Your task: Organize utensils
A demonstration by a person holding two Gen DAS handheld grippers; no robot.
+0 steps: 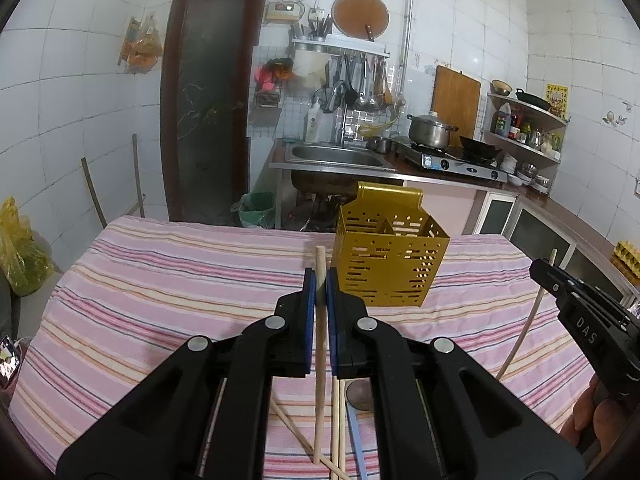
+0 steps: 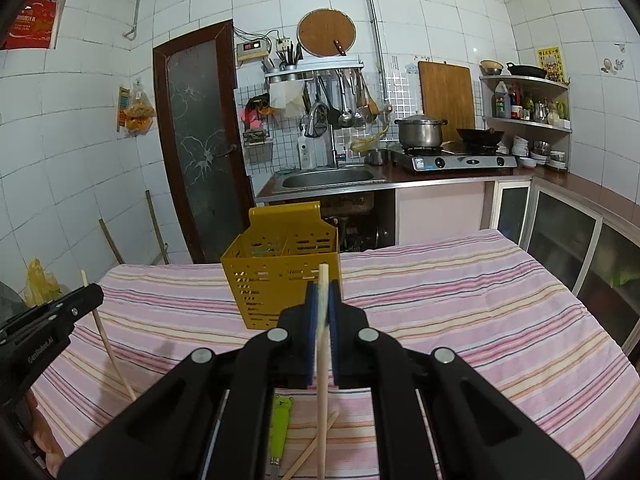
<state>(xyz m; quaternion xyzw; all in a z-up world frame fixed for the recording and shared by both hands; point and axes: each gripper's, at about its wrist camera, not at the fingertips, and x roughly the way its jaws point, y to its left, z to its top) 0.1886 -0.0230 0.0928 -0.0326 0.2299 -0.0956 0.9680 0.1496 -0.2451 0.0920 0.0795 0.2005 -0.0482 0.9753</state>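
Observation:
A gold perforated utensil holder (image 1: 390,252) stands upright on the striped tablecloth, seen also as the holder (image 2: 280,268) in the right wrist view. My left gripper (image 1: 320,276) is shut on a wooden chopstick (image 1: 319,360) that stands nearly upright, just left of the holder. My right gripper (image 2: 322,292) is shut on another wooden chopstick (image 2: 322,380), in front of the holder. The right gripper (image 1: 538,270) shows at the right edge of the left view with its chopstick (image 1: 524,328). Loose chopsticks (image 1: 296,432) and a light blue utensil (image 1: 356,436) lie on the cloth below.
A green utensil (image 2: 279,424) and a loose chopstick (image 2: 316,444) lie on the cloth near me. Beyond the table (image 2: 460,280) are a sink (image 2: 328,176), a stove with a pot (image 2: 420,132), and cabinets on the right. A yellow bag (image 1: 18,252) sits at the left.

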